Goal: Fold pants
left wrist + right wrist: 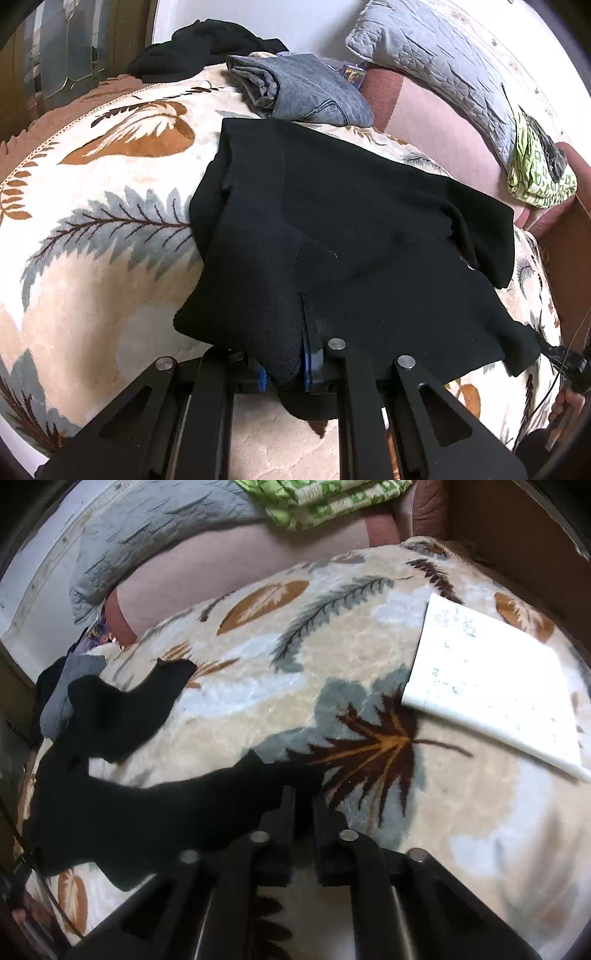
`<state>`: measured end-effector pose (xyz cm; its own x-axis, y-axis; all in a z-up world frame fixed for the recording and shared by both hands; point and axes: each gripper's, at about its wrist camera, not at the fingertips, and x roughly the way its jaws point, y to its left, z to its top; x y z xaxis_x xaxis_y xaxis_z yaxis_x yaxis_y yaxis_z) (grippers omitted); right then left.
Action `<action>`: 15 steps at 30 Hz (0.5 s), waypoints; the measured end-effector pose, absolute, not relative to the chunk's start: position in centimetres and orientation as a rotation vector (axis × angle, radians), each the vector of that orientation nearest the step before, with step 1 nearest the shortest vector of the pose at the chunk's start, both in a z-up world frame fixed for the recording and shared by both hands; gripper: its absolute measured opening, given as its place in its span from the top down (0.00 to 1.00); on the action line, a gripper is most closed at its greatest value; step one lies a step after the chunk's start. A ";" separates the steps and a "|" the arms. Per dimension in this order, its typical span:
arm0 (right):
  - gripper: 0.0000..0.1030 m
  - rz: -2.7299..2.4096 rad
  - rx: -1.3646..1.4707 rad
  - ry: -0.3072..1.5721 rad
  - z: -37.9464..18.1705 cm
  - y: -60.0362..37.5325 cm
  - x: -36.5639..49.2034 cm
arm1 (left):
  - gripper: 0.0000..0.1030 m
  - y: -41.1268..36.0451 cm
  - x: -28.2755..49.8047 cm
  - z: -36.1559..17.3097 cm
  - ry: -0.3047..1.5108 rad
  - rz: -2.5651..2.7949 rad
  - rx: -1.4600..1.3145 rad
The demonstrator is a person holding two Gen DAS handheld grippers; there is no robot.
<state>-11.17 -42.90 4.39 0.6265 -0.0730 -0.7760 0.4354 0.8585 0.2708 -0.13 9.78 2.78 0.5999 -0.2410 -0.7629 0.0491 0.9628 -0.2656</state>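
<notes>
Two grippers each hold an edge of black pants (332, 236) spread on a leaf-patterned blanket (103, 229) covering a bed. Left gripper (284, 373) has its jaws closed on a fabric fold; right gripper (303, 805) pinches another edge. Folded grey jeans (303, 92) lie beyond; white paper (495, 686) rests nearby.

Soft daylight, strong fisheye bending, motion-blurred right view, overexposed white paper (495, 686).
</notes>
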 end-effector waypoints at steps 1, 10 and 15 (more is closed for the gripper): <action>0.94 -0.294 0.480 0.805 5.5 -43.0 -11.7 | 0.89 9.9 -0.1 2.8 0.912 -0.173 -0.233; 0.93 -0.290 0.353 0.725 9.2 -43.1 -2.6 | 0.89 9.9 0.0 3.1 0.879 -0.165 -0.248; 0.86 -0.338 0.303 0.908 2.7 -43.1 2.7 | 0.89 9.5 0.4 2.6 0.890 -0.151 -0.223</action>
<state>2.68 -43.08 2.73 0.5698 -0.1567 -0.8067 0.4087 0.9057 0.1128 0.37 9.51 2.63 0.6212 -0.2225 -0.7514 0.0380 0.9663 -0.2547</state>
